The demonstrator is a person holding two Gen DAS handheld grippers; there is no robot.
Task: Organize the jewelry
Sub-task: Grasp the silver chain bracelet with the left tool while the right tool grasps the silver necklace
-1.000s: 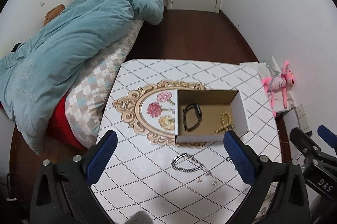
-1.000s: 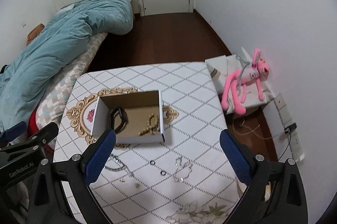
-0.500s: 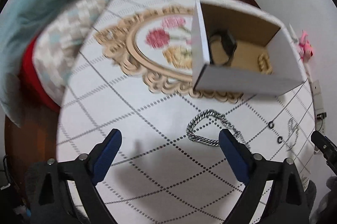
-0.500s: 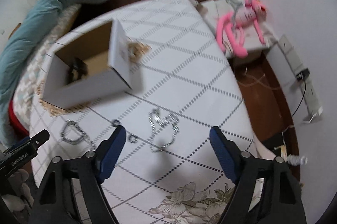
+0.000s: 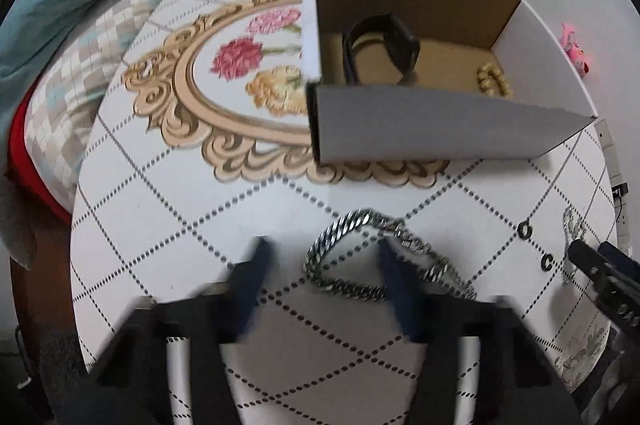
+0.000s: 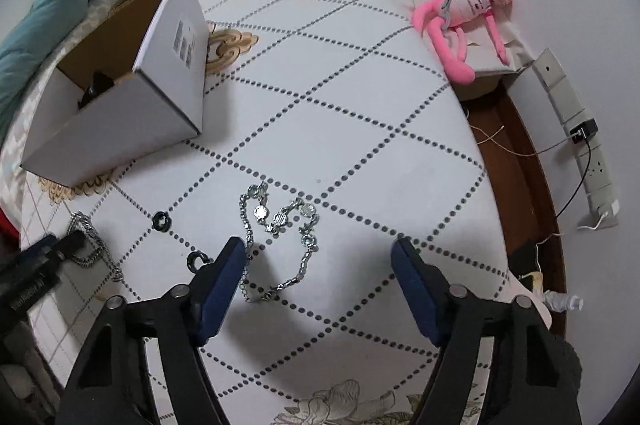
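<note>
Two grippers hang low over the table [image 6: 360, 73], each lined up on its own piece, which suggests a paired pickup. The left gripper [image 5: 322, 267] has its fingers apart, straddling the near loop of the thick chain [image 5: 360, 257]; that chain lies flat as a loose oval, its long axis running from the upper left toward the lower right. The right gripper [image 6: 318, 267] is spread wide just short of the thin necklace [image 6: 276, 237], a crumpled heart-like loop stretching roughly away from the camera, its near end beside the left finger. Two small dark rings [image 6: 162, 221] sit between the pieces. Watch and beads already lie in the cardboard box [image 5: 432, 129], open side up, likely the place meant for everything.
</note>
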